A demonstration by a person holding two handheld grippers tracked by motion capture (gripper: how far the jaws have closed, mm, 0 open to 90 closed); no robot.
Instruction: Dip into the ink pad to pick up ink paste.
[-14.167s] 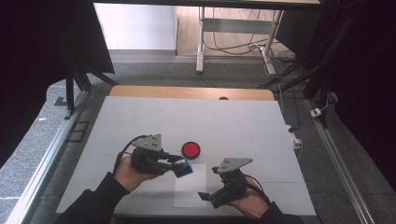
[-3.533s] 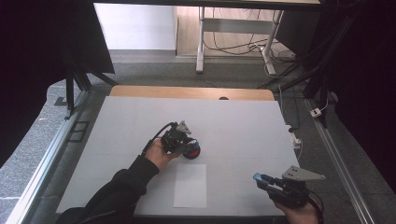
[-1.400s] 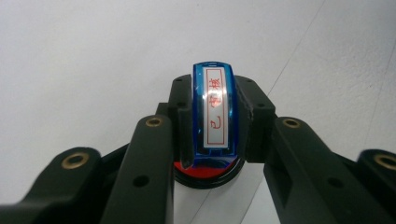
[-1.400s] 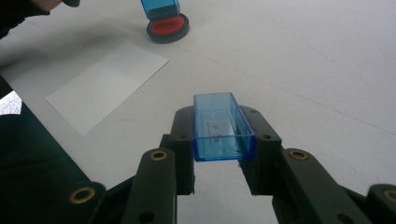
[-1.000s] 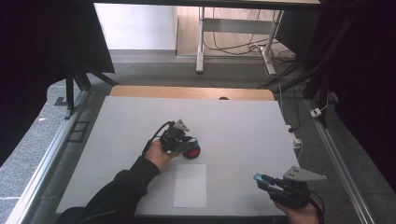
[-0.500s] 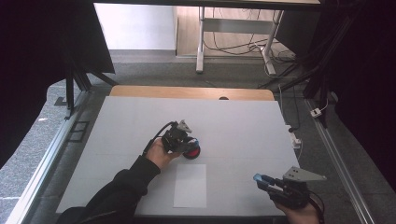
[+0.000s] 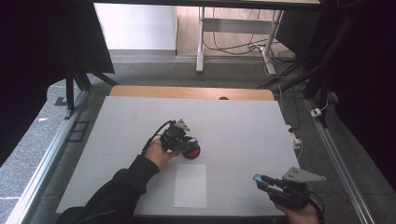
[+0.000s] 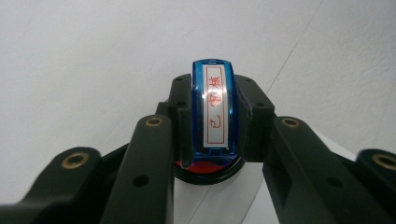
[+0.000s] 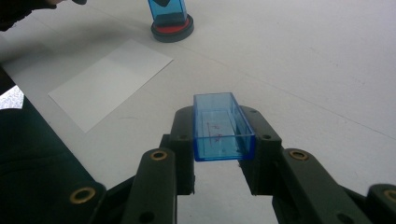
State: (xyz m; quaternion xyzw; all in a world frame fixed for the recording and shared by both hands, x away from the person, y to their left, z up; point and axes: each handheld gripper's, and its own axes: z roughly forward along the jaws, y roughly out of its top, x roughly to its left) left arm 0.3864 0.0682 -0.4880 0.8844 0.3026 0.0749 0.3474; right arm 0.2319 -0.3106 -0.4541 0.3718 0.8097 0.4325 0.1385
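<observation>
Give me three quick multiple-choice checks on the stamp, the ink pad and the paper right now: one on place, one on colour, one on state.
1. Where is the blue translucent plastic stamp held by the left gripper?
A. On the round black-rimmed red ink pad
B. On the white rectangular paper sheet
C. Lifted above the grey table

2. What colour is the empty clear plastic cap in the right gripper?
A. Red
B. Blue
C. Green

3. What state is the paper sheet in?
A. Crumpled
B. Folded in half
C. Lying flat and blank

Answers:
1. A: the left gripper view shows the stamp's foot over the red pad, and the right gripper view shows it standing on the pad.
2. B: the right gripper view shows a blue see-through shell between the jaws.
3. C: the high view shows it flat, with no mark that can be made out.
</observation>
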